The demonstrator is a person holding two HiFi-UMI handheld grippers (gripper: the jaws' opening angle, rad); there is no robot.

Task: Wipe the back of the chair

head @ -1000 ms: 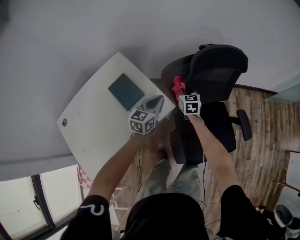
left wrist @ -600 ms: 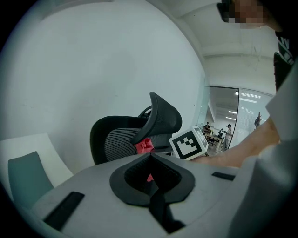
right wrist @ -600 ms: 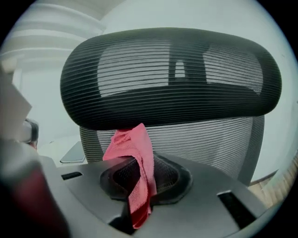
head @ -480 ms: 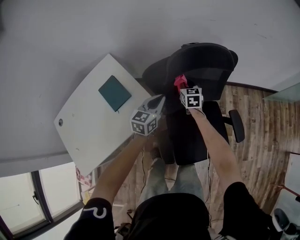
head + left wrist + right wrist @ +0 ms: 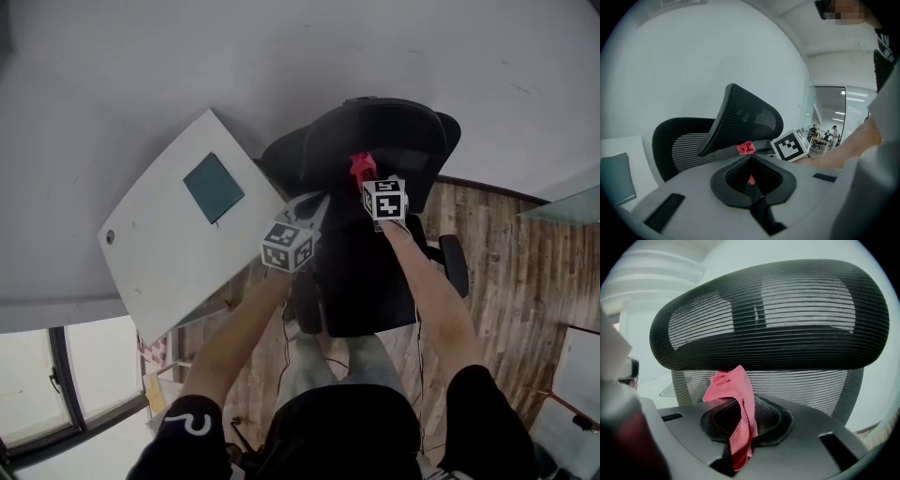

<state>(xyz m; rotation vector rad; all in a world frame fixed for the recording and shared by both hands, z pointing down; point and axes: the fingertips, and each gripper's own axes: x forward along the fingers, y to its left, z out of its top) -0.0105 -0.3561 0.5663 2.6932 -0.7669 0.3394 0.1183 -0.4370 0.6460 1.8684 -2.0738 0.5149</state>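
Both of the person's forearms reach out forward and level, the left forearm [image 5: 234, 328] beside the white table [image 5: 155, 272] and the right forearm [image 5: 427, 291] over the chair seat [image 5: 361, 281]. The left gripper [image 5: 751, 158] has its jaws pressed together with nothing between them, and it hangs just short of the chair, next to the other tool. The right gripper [image 5: 738, 425] is clamped on a pink cloth [image 5: 733, 390], which bunches above the jaws and droops down between them. That cloth sits right up at the grey ribbed mesh of the chair back [image 5: 801, 385], just below the dark curved headrest [image 5: 778, 333]; whether it presses on the mesh I can't tell. The black chair [image 5: 403, 141] stands on a wood floor [image 5: 506, 281], close to a pale wall. A teal notebook [image 5: 213, 187] lies flat on the table.
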